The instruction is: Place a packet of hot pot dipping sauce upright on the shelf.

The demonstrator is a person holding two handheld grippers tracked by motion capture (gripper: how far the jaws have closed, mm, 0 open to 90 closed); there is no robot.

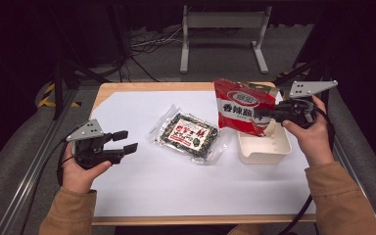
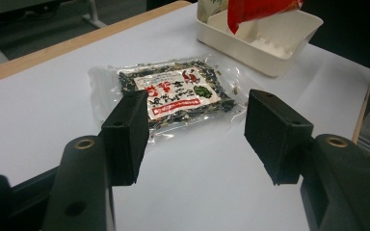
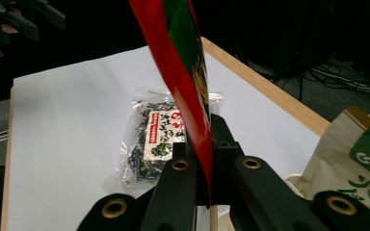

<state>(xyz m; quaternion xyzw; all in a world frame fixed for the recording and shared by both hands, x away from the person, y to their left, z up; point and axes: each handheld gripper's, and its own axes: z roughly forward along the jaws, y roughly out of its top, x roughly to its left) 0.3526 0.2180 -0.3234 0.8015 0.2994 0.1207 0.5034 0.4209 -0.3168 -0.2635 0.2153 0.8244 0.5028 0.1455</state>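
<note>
**High view first: our red bag hangs over the white tray**

High view: we hold the red bag (image 1: 238, 106) up in our right gripper (image 1: 269, 114), just above the white tray (image 1: 266, 146) at the right side of the bench (image 1: 147, 196). The jaws are shut tight on the bag's edge. Our left gripper (image 1: 125, 142) waits near the left side with its jaws apart and nothing in them. A clear packet of dark dried bits (image 1: 190, 132) lies flat in the middle of the white sheet. Behind the bench we see grey floor, cables and a dark room.

Left gripper view: the clear packet (image 2: 173, 94) lies ahead of the open jaws, not touching them. The tray (image 2: 265, 41) sits farther back.

Right gripper view: the jaws pinch the thin red bag (image 3: 183, 72). We think it is light, soft and slippery, so holding the flat sealed edge is best. A brown paper bag (image 3: 361, 159) shows at the right.
</note>
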